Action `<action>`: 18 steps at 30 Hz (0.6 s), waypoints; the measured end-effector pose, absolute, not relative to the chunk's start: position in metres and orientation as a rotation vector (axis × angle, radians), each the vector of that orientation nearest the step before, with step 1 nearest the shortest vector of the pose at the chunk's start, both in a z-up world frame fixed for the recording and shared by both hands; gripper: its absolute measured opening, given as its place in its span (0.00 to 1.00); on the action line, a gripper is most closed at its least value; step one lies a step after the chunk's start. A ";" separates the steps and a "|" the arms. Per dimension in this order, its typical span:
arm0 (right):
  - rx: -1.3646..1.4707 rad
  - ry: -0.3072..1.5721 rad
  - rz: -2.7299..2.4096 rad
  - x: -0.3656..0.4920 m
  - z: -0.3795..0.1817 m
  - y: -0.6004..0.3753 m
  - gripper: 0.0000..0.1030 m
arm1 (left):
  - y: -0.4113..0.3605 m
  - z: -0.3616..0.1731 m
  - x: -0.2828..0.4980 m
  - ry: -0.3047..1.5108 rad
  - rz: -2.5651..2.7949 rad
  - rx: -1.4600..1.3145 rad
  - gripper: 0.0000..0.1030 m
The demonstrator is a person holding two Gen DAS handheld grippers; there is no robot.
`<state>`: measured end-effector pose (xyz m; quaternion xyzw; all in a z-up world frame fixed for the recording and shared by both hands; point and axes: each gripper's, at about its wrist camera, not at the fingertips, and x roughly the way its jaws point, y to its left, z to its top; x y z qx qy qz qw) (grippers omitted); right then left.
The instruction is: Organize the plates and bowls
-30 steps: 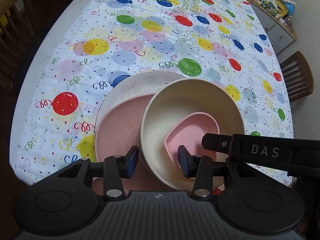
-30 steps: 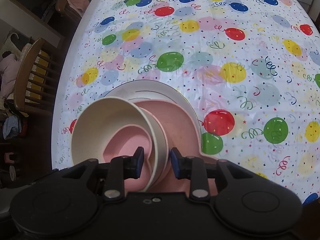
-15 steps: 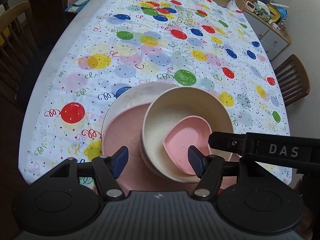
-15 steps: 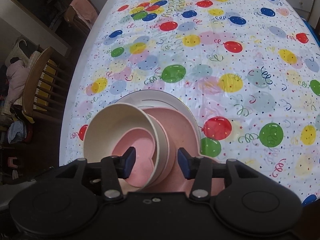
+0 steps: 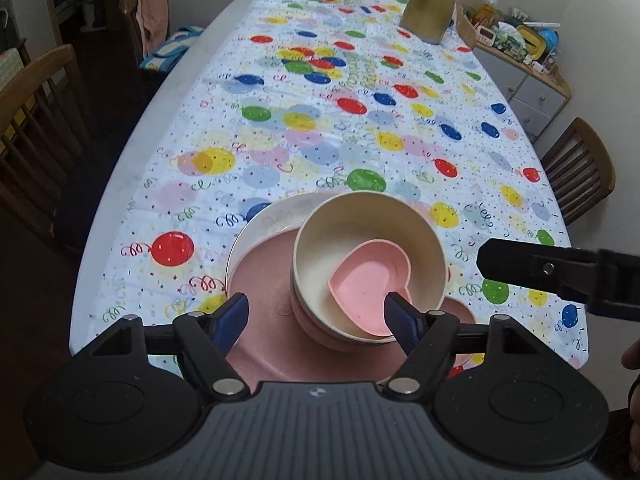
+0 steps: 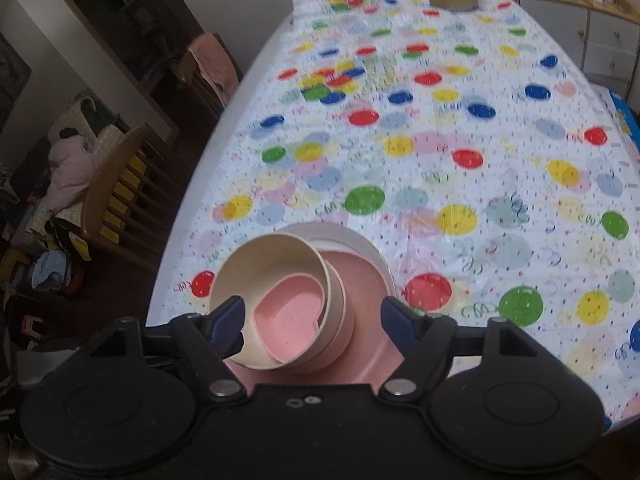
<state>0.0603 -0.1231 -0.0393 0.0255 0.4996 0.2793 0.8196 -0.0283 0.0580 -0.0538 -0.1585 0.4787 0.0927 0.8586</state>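
Note:
A stack stands near the table's front edge: a white plate (image 5: pixel 272 216), a pink plate (image 5: pixel 260 280) on it, then a cream bowl (image 5: pixel 352 220) nested in a pink bowl, with a small pink heart-shaped dish (image 5: pixel 368 280) inside. The stack also shows in the right wrist view: cream bowl (image 6: pixel 260 260), heart dish (image 6: pixel 288 316), pink plate (image 6: pixel 360 292). My left gripper (image 5: pixel 316 320) is open and empty above the stack's near side. My right gripper (image 6: pixel 312 320) is open and empty, also raised over the stack. The right gripper's body (image 5: pixel 560 272) shows at the right of the left wrist view.
The table wears a balloon-print cloth (image 5: pixel 320 120). A gold kettle (image 5: pixel 430 4) stands at the far end. Wooden chairs stand at the left (image 5: pixel 28 120) and right (image 5: pixel 576 168). A cluttered sideboard (image 5: pixel 516 44) is at the far right.
Both grippers opened wide, letting go of the bowl rims, and drew up and back from the stack. The stack stays in place on the plates.

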 end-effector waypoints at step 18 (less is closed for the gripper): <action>0.003 0.791 0.701 0.011 -0.002 -0.159 0.99 | 0.032 -0.013 -0.073 0.824 0.138 -0.248 0.83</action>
